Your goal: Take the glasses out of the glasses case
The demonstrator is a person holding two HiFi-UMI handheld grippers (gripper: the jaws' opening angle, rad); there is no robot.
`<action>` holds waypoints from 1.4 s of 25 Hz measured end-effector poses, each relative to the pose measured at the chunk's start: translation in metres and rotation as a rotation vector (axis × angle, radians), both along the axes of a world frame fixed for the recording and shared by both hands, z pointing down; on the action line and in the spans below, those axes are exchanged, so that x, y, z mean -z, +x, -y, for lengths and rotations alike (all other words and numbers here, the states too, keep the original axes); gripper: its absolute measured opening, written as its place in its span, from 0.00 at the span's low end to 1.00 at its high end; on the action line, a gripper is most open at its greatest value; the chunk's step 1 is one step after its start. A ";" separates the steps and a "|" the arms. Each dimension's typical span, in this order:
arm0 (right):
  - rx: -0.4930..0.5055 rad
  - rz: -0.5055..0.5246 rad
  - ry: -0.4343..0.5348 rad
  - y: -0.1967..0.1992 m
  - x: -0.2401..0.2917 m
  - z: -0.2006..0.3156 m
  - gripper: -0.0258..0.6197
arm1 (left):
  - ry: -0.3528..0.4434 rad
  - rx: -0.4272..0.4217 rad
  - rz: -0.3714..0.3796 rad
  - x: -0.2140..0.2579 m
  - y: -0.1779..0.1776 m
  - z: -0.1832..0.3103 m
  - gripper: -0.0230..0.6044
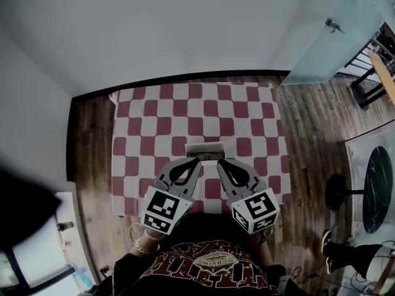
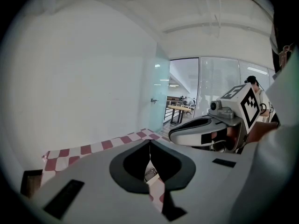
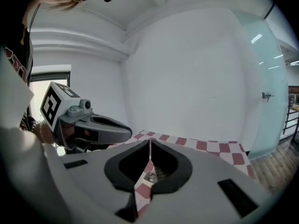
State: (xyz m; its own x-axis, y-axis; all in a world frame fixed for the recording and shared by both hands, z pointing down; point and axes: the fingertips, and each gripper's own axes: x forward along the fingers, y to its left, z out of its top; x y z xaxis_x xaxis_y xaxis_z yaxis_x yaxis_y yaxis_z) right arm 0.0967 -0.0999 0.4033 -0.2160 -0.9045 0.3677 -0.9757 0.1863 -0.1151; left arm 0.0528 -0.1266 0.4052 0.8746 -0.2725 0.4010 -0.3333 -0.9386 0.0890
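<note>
two grippers held side by side above the near edge of the checked counter (image 1: 148,122), both aimed away from the person toward the far edge. left gripper (image 1: 197,162): jaws together, tip against tip, clamped on nothing. right gripper (image 1: 220,163): the same, jaws together and empty.

glasses case (image 1: 203,150) resting about midway along the near edge of the counter, a little way in from it, just beyond both pairs of tips. lies with its long axis along that near edge, so crosswise to both sets of jaws. seems to sit almost centred between the grippers, left tips by its near left end, right tips by its near right end, neither plainly nearer. hard to say whether touching or just apart. shows in each gripper view only as a sliver through the slit below the meeting tips. looks pale with a darker inside, perhaps with the lid up, though not clear enough to be sure. glasses themselves not to be made out.

probably calls next for parting the jaws, since nothing can be gripped as they stand. likely a short reach forward and down for either hand, approaching across the short width of the case.
</note>
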 end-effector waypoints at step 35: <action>0.073 -0.077 -0.220 -0.013 -0.086 0.037 0.08 | -0.146 0.035 -0.003 -0.043 -0.037 0.022 0.05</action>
